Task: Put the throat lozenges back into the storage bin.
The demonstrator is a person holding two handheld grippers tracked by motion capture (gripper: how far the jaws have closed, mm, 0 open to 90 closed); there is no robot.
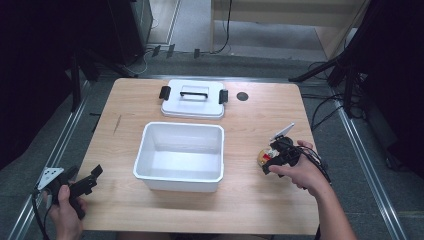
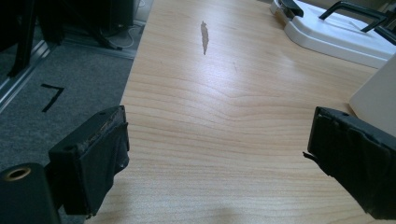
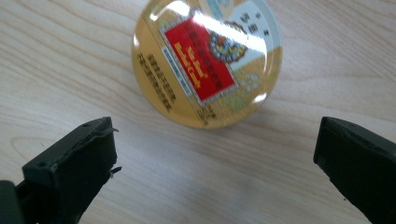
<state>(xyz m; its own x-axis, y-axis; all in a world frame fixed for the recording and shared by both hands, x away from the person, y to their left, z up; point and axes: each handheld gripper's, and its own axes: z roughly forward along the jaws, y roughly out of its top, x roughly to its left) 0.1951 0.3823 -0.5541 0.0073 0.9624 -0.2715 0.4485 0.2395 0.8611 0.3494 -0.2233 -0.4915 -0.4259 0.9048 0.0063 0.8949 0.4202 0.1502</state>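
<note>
Both hand-held grippers spread wide, round tin lying just ahead of the right one

A wooden table (image 1: 250, 200) carries a white rectangular tub (image 1: 180, 156) at its middle, open at the top. Behind the tub, toward the far edge, lies its white lid (image 1: 193, 100), flat, with a black handle on top and a black clasp at each end; tub and lid are near each other but apart. A small dark round spot (image 1: 242, 96) sits in the table surface just right of the lid.

The left hand-held gripper (image 2: 217, 154) is held low at the near left corner of the table, jaws spread wide with only bare wood between them. In the left gripper view a corner of the tub shows at the right edge, the lid farther off, and a dark streak (image 2: 204, 36) marks the wood ahead.

The right hand-held gripper (image 3: 217, 154) is at the table's right side, right of the tub, held in the person's right hand (image 1: 300, 172). Its jaws are spread wide and hold nothing. Just beyond them a round yellow tin (image 3: 208, 63) with a red label lies flat on the wood, clear of both jaws
</note>
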